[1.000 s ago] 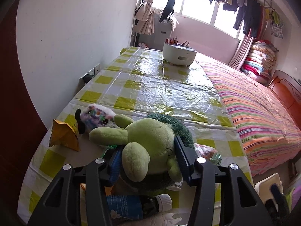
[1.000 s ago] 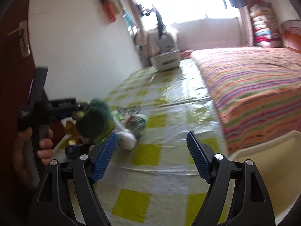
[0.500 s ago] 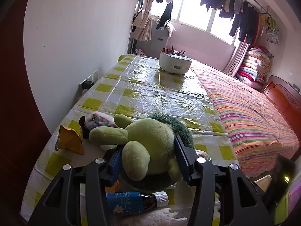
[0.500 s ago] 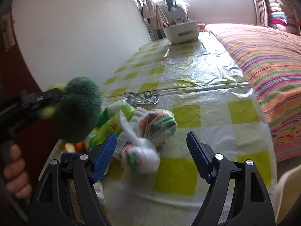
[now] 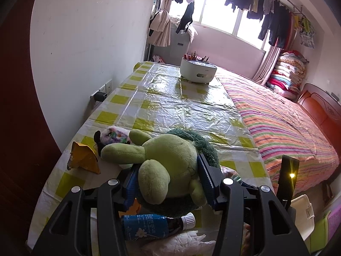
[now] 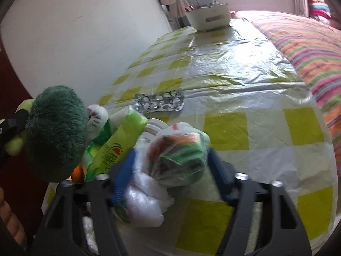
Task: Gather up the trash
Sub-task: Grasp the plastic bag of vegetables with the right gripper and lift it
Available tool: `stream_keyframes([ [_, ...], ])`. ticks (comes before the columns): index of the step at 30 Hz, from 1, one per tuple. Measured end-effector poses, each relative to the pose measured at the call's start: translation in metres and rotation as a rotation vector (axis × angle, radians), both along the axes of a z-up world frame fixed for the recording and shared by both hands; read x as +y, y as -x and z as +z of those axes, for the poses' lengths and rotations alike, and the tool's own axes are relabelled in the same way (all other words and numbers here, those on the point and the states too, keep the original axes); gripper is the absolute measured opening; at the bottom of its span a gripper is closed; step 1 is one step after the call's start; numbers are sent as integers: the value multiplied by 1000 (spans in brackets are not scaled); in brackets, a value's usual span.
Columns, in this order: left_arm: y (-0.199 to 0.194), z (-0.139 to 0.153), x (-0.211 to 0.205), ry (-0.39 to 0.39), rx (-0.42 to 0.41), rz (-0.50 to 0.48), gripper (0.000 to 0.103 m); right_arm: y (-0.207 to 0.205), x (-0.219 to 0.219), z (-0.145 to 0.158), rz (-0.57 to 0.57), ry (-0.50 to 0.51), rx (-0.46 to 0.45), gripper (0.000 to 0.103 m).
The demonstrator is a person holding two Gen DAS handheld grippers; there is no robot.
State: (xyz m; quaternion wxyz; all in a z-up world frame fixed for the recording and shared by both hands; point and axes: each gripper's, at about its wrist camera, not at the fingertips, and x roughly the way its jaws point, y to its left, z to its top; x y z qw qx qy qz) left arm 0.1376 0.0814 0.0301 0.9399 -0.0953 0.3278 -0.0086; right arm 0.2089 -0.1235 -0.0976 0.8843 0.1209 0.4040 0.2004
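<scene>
A green plush turtle (image 5: 168,166) is seen clamped between the blue pads of the left gripper (image 5: 168,181), held above the near end of a table (image 5: 170,106) covered in a yellow-and-white checked plastic cloth. Beneath the toy, a dark bottle with a blue label and white cap (image 5: 157,224) is shown lying on its side, with crumpled white plastic (image 5: 181,241) just below it. To the left, a crumpled yellow paper scrap (image 5: 83,157) and a small multicoloured fuzzy toy (image 5: 115,135) are pictured on the cloth, the toy just beside the turtle's outstretched limb.

In the right wrist view, the right gripper (image 6: 170,175) is positioned around a knotted clear plastic bag (image 6: 177,151) stuffed with orange and green wrappers — the fingers are spread to either side of it, and whether the pads actually press on the bag cannot be told through the motion blur. The bag rests on the cloth near the table's front edge, touching a white crumpled bag (image 6: 145,202) below it and a green printed packet (image 6: 115,145) to its left. A silver blister pack (image 6: 159,103) is laid flat just behind the pile. The turtle's dark green furry shell (image 6: 55,132) is caught at the far left, raised beside the pile.

A white tub (image 5: 198,72) holding pencils or similar sticks is set at the table's far end, and a striped bedspread (image 5: 287,123) is spread alongside the table on the right.
</scene>
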Motion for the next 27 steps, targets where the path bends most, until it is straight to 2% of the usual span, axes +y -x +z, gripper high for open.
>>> stream_keyframes([
  [2,1,0,-2,-1,-1,-5,49,3,1,3,5,11,-9,48],
  [5,3,1,-4,-5,-5,-10,50,10,-3,6,7,9,-22,45],
  [17,12,11,-31,-16,-36,-70,50,55,-52,36,-78,-24,-128,45],
  [27,18,15,-75,-27,-47,-161,50,90,-104,55,-177,-27,-201,45],
])
